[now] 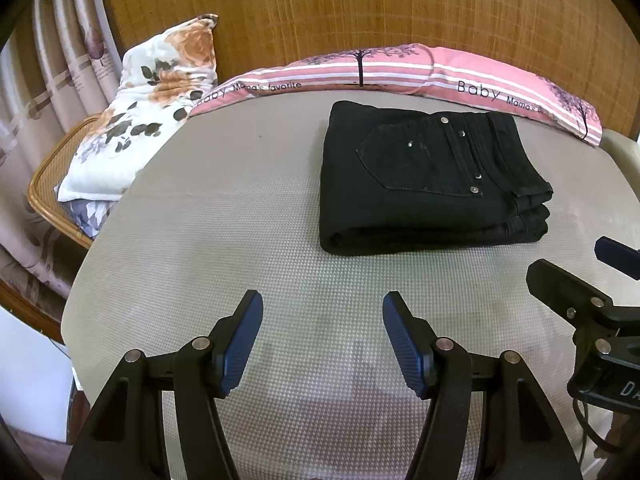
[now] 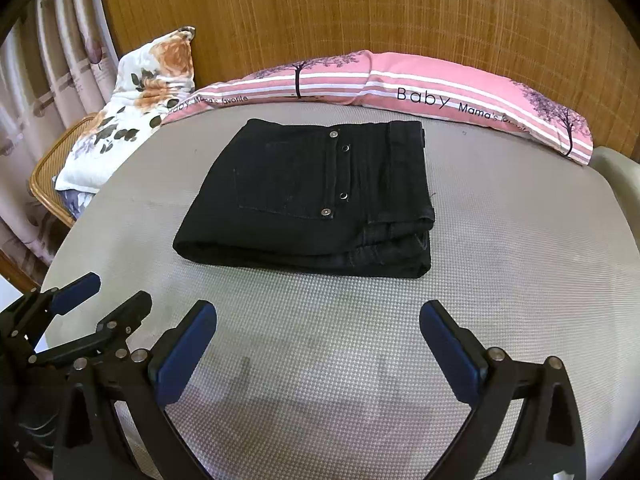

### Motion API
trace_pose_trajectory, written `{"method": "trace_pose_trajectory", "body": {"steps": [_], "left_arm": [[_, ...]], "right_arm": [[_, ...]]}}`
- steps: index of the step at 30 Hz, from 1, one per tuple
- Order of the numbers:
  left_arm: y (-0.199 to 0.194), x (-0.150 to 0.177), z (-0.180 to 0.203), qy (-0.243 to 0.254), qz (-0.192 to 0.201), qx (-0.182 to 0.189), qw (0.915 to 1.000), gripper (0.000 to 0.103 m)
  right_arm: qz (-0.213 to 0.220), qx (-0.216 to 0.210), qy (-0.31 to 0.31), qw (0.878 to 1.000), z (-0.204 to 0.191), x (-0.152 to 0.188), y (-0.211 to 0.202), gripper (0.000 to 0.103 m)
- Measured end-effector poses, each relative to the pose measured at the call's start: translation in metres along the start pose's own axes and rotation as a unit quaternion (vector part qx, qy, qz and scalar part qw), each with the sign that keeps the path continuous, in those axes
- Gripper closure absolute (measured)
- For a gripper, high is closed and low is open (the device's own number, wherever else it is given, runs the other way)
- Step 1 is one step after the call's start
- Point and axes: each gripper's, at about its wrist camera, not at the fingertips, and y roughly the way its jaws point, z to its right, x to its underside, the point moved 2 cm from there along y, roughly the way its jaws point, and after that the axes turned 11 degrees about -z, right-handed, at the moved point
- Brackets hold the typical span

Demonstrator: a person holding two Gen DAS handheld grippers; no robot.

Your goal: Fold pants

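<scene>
At far left, beige curtains (image 1: 48, 80) hang beside a wicker chair (image 1: 44, 176) that carries a floral pillow (image 1: 160, 92); a long pink striped pillow (image 1: 400, 68) printed "Baby Mama's favorite" runs along the wooden headboard (image 1: 360, 8) behind a grey textured mattress (image 1: 200, 220). The black pants (image 1: 428, 176) lie on the mattress right of centre, already folded into a thick compact rectangle with a back pocket and rivets facing up, so the folding looks finished. The left gripper (image 1: 323, 340) hovers low in front of the bundle, jaws spread and empty, well apart from the cloth. The right gripper (image 2: 318, 344) is likewise released, jaws wide, holding nothing. One likely risk: a gripper brushing the near edge could drag the top layer and let the stacked folds slide open, since the waistband end at right sits in loose, uneven layers. The left wrist view shows the pocket's pointed outline clearly and the right tool at its edge; the right wrist view shows the bundle's right side and the left tool at lower left
</scene>
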Motion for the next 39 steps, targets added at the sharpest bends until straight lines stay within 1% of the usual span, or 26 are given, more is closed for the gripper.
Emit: {"method": "trace_pose_trajectory", "body": {"steps": [31,39], "left_arm": [[0.002,0.0,0.001,0.001,-0.002,-0.001,1.0,0.04],[0.009,-0.003,0.0,0.007,-0.007,0.002,0.9999,0.04]], "right_arm": [[-0.016,0.005,-0.002,1.0,0.0,-0.001,0.009,0.002],[-0.021,0.006,-0.004,1.0,-0.001,-0.001,0.011,0.002]]}}
